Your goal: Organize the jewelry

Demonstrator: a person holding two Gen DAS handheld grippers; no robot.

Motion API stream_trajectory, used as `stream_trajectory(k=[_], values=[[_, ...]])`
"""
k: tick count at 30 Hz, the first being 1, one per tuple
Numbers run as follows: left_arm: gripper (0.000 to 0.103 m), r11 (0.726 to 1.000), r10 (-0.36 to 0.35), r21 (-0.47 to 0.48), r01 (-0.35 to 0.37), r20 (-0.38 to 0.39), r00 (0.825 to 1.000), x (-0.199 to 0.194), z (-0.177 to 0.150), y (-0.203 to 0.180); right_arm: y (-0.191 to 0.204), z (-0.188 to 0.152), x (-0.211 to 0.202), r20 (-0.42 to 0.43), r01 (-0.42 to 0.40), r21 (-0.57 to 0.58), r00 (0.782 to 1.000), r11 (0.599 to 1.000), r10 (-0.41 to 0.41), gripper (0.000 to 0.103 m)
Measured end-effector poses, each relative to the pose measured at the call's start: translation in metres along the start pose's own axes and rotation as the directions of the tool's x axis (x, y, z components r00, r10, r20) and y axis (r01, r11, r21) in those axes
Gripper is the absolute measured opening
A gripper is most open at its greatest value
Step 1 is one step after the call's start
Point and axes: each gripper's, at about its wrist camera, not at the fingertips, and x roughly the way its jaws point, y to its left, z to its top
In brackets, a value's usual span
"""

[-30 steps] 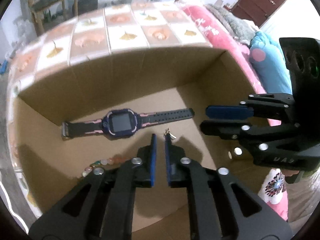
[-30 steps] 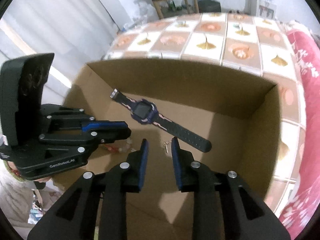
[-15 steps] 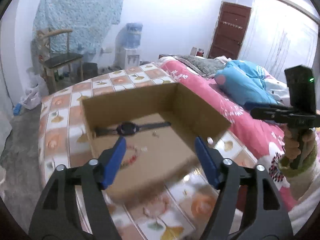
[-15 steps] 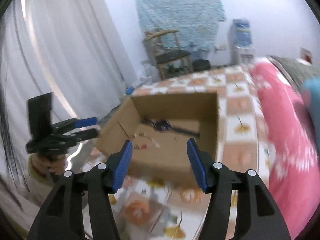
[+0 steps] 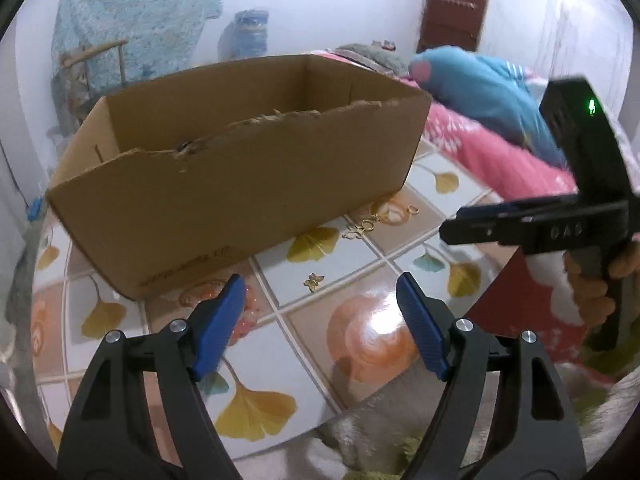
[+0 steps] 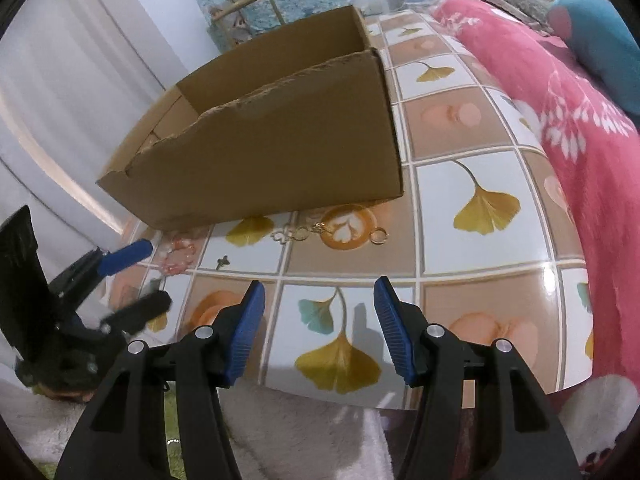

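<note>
A brown cardboard box (image 5: 240,184) (image 6: 280,140) stands on the tiled table; its near wall hides what is inside. In front of it lie a gold chain (image 5: 362,226) (image 6: 298,234), a gold ring (image 5: 413,210) (image 6: 379,236), a small gold earring (image 5: 315,281) (image 6: 223,262) and a pink bead bracelet (image 6: 178,256). My left gripper (image 5: 320,320) (image 6: 156,276) hovers over the front of the table, its jaws opening with nothing between them, the earring just beyond. My right gripper (image 6: 320,320) (image 5: 450,226) is open and empty, short of the chain and ring.
The table (image 6: 480,240) has a glossy ginkgo-leaf tile pattern and ends just under my fingers. A pink bedspread (image 6: 560,100) with a blue pillow (image 5: 480,92) lies to the right. A chair (image 6: 248,4) and a water dispenser (image 5: 244,36) stand behind the box.
Both grippers have drawn back out of the box, over its near wall, to the table's front edge and sunk lower. Both went from nearly shut to wide open. The watch in the box is hidden now.
</note>
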Motion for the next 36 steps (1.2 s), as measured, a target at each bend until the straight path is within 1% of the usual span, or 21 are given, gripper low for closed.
stream_trajectory(k=[2, 4, 8, 11, 12, 14, 16, 17, 19, 20, 24, 28, 32, 36], values=[[0.074, 1.0, 0.003, 0.015, -0.003, 0.002, 1.0, 0.001, -0.001, -0.004, -0.002, 0.0, 0.004, 0.01, 0.005, -0.003, 1.0, 1.0, -0.005, 0.055], [0.068, 0.999, 0.015, 0.031, -0.015, -0.004, 1.0, 0.007, -0.001, -0.007, -0.001, -0.005, 0.002, 0.021, -0.01, -0.009, 1.0, 1.0, 0.01, 0.053], [0.061, 0.998, 0.024, 0.05, -0.023, -0.024, 0.999, 0.016, -0.001, -0.012, 0.004, -0.005, 0.0, 0.055, -0.042, -0.041, 0.997, 0.998, 0.045, 0.051], [0.057, 0.997, 0.014, 0.071, -0.013, -0.019, 1.0, 0.021, 0.003, -0.016, 0.003, -0.001, 0.002, 0.075, -0.029, -0.053, 0.997, 0.998, 0.033, 0.048], [0.054, 0.997, 0.011, 0.078, -0.01, -0.015, 1.0, 0.022, 0.004, -0.018, 0.002, 0.0, 0.003, 0.079, -0.021, -0.053, 0.997, 0.998, 0.025, 0.045], [0.052, 0.994, -0.008, 0.111, 0.009, -0.008, 1.0, 0.028, 0.01, -0.025, -0.002, 0.002, 0.004, 0.085, -0.007, -0.052, 0.996, 0.999, 0.011, 0.042], [0.044, 0.988, -0.024, 0.15, 0.025, -0.008, 1.0, 0.038, 0.014, -0.033, -0.007, 0.005, 0.008, 0.086, 0.016, -0.055, 0.996, 0.998, -0.011, 0.037], [0.042, 0.986, -0.026, 0.165, 0.028, -0.012, 1.0, 0.042, 0.016, -0.036, -0.008, 0.006, 0.01, 0.085, 0.027, -0.059, 0.996, 0.998, -0.022, 0.037], [0.033, 0.978, -0.036, 0.202, 0.041, -0.03, 0.999, 0.055, 0.019, -0.042, -0.01, 0.007, 0.013, 0.084, 0.045, -0.067, 0.996, 0.997, -0.039, 0.034], [0.03, 0.976, -0.037, 0.214, 0.045, -0.04, 0.998, 0.061, 0.021, -0.043, -0.01, 0.007, 0.014, 0.084, 0.049, -0.072, 0.996, 0.996, -0.043, 0.034], [0.02, 0.974, -0.059, 0.214, 0.07, -0.061, 0.996, 0.074, 0.027, -0.043, -0.012, 0.009, 0.02, 0.085, 0.079, -0.111, 0.994, 0.991, -0.07, 0.031], [0.018, 0.974, -0.09, 0.2, 0.104, -0.082, 0.993, 0.08, 0.032, -0.04, -0.017, 0.011, 0.022, 0.087, 0.071, -0.106, 0.994, 0.992, -0.062, 0.03], [0.018, 0.971, -0.113, 0.2, 0.13, -0.097, 0.989, 0.083, 0.034, -0.043, -0.02, 0.01, 0.024, 0.086, 0.056, -0.094, 0.995, 0.994, -0.048, 0.03], [0.018, 0.972, -0.119, 0.191, 0.14, -0.12, 0.986, 0.09, 0.035, -0.045, -0.021, 0.009, 0.025, 0.086, 0.046, -0.088, 0.996, 0.995, -0.039, 0.03]])
